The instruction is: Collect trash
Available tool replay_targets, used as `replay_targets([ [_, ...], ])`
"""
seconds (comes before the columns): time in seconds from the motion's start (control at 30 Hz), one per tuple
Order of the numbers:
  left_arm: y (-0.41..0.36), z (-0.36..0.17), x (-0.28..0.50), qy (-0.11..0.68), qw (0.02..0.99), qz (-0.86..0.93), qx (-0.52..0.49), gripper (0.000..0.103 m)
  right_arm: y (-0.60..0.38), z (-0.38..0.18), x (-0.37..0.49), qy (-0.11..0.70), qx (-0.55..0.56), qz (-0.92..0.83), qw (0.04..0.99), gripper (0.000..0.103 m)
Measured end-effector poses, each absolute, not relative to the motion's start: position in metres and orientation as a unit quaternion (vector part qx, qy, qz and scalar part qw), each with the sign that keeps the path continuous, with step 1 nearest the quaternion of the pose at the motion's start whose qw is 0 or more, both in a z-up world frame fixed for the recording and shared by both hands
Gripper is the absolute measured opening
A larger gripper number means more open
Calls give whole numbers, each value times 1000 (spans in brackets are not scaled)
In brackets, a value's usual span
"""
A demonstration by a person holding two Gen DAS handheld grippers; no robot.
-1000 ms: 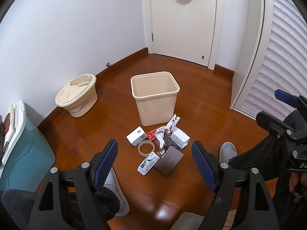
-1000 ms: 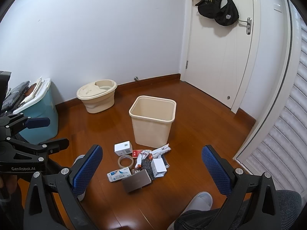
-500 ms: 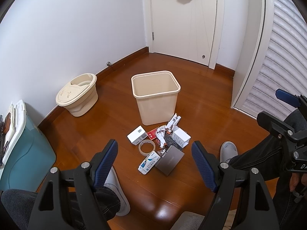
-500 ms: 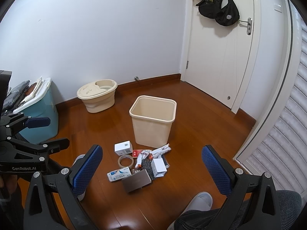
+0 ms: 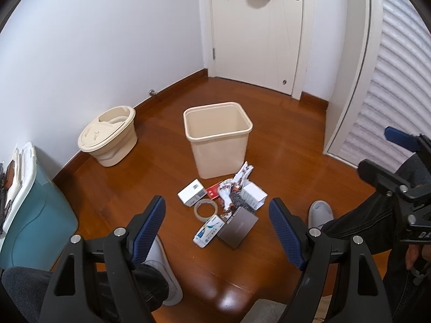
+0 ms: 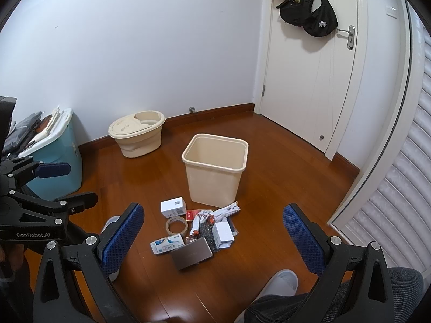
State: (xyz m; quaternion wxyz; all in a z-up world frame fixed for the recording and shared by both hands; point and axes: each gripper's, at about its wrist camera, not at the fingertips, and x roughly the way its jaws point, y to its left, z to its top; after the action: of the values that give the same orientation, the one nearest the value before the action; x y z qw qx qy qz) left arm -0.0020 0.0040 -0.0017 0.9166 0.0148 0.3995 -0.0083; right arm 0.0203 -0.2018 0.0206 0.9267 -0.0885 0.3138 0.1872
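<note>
We found the trash heaped on the floor against the near side of the bin, none of it inside yet. Nearest the bin lay wrappers and a white box; farther out, a tape roll, a blue carton and a grey case. The left gripper and right gripper hung high above the heap, jaws spread wide and holding nothing. We judged the overlapping pieces likely to scatter under a careless pinch. The flat case risked slipping. A knock could tip the light bin.

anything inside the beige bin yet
The bin shows only bare inner walls in both views; the very bottom is hidden by its front wall. The trash pile lies on the floor in front of it.
</note>
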Motion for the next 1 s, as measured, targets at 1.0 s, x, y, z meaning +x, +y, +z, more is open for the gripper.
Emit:
replay_targets([
  [1.0, -5, -10, -2, 403, 914, -19, 31, 103, -199, 20, 20, 314, -91, 186, 927, 103],
])
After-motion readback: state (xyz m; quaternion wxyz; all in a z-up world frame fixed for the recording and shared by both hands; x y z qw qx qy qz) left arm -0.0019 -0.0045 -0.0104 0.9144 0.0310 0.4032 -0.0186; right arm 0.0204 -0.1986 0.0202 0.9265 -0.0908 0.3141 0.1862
